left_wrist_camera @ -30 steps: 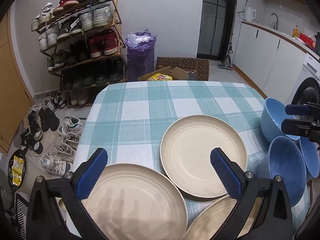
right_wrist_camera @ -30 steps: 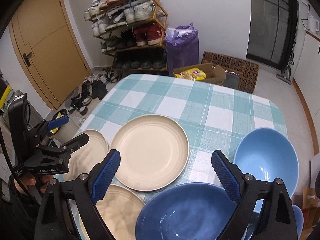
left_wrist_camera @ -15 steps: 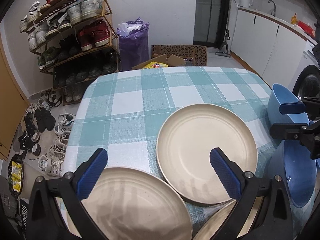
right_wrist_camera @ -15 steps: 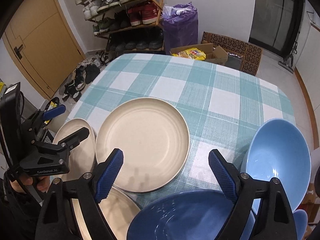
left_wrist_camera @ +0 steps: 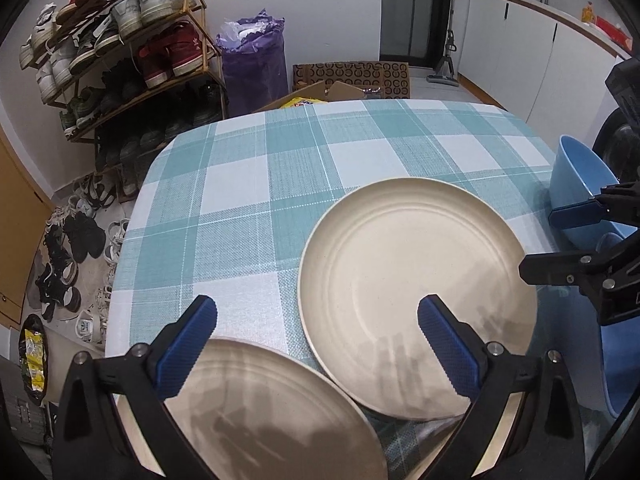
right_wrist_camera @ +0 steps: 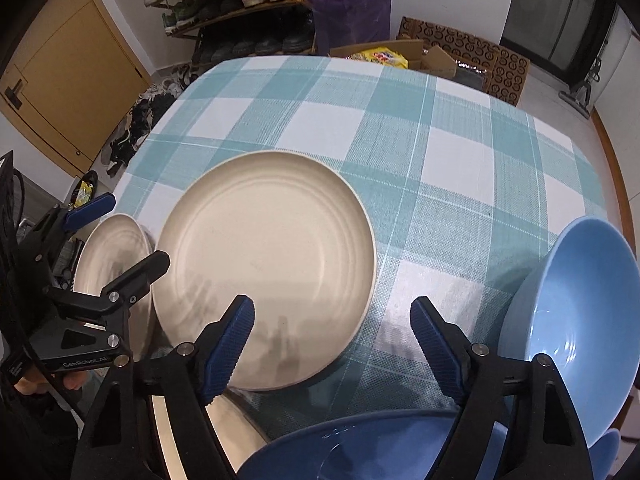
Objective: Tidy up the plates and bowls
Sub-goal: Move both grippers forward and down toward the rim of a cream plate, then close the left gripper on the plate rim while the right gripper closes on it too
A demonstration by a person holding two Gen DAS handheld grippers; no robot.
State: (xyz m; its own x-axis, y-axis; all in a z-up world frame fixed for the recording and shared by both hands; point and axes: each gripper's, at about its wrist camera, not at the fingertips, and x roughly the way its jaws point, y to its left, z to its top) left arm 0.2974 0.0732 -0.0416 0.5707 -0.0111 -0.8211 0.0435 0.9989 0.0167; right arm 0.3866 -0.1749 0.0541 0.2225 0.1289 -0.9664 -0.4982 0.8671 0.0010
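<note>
Over the teal-checked desk (right_wrist_camera: 460,152), the right hand-held gripper (right_wrist_camera: 332,346), jaws closing on nothing, should straddle the rim at six o'clock of the central round cream plate (right_wrist_camera: 266,256); the left hand-held gripper (left_wrist_camera: 316,344) gapes empty.

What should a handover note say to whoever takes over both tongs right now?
Left tongs: open, empty, above the near-left cream plate.
Right tongs: empty, jaws closing, above the middle cream plate and near blue bowl.
On the checked tablecloth: three cream plates lying separately, a third at the near edge; another blue bowl on the right.
Done: nothing stacked.
Left: stack plates, nest bowls.
</note>
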